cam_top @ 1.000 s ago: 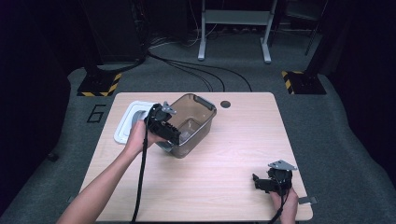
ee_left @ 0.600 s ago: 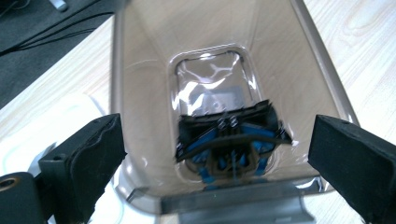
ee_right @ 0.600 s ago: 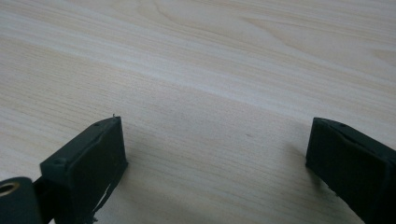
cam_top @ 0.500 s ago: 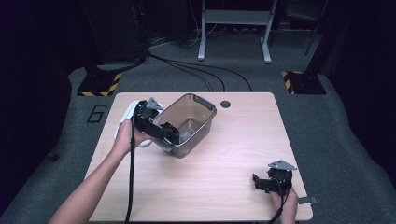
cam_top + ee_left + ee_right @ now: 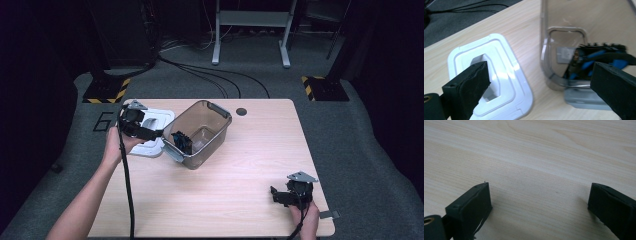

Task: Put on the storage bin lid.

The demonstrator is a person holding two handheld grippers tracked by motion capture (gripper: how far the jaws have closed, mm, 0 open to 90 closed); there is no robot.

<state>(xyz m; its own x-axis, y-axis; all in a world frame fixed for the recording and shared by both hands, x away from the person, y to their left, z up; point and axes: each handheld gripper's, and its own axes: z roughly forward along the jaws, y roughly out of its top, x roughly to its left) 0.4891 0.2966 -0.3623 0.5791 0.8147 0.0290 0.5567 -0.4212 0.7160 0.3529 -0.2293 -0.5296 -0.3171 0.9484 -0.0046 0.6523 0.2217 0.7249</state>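
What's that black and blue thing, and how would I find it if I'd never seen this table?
Start at the wooden table and find the clear brownish tub near its far left side, beside a flat white lid. Look inside the tub: the black and blue thing leans against its near wall. It's the only dark, blue-striped item; exactly what it is I can't tell.
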